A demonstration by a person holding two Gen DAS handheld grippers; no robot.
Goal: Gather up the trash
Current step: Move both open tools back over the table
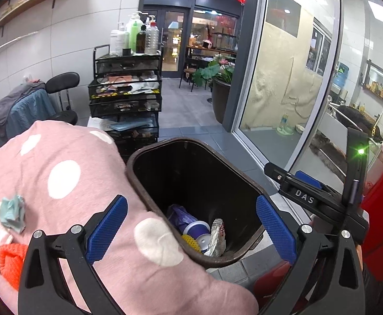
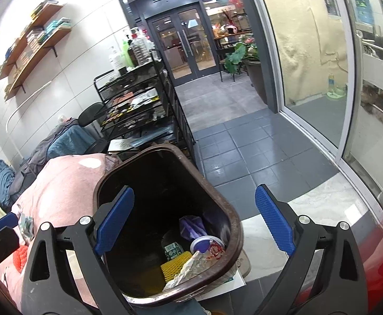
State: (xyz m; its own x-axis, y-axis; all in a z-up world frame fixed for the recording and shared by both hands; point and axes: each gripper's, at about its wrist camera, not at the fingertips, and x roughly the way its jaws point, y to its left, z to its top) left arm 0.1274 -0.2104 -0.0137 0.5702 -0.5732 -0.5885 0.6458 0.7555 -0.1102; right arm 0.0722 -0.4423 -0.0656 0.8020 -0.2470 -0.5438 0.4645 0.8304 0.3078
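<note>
With both sets of jaws spread wide and nothing between them, left gripper (image 1: pixel 191 225) and right gripper (image 2: pixel 194 218) hang over the brown bin (image 1: pixel 139 181). Bin holds a foil wrapper (image 1: pixel 217 236), yellow mesh (image 1: pixel 191 241), a lidded cup (image 1: pixel 199 231) and a purple bag (image 1: pixel 178 214). Bin touches the pink dotted blanket (image 1: pixel 73 197); crumpled tissue (image 1: pixel 13 212) and an orange knit piece (image 1: pixel 10 262) lie on it.
</note>
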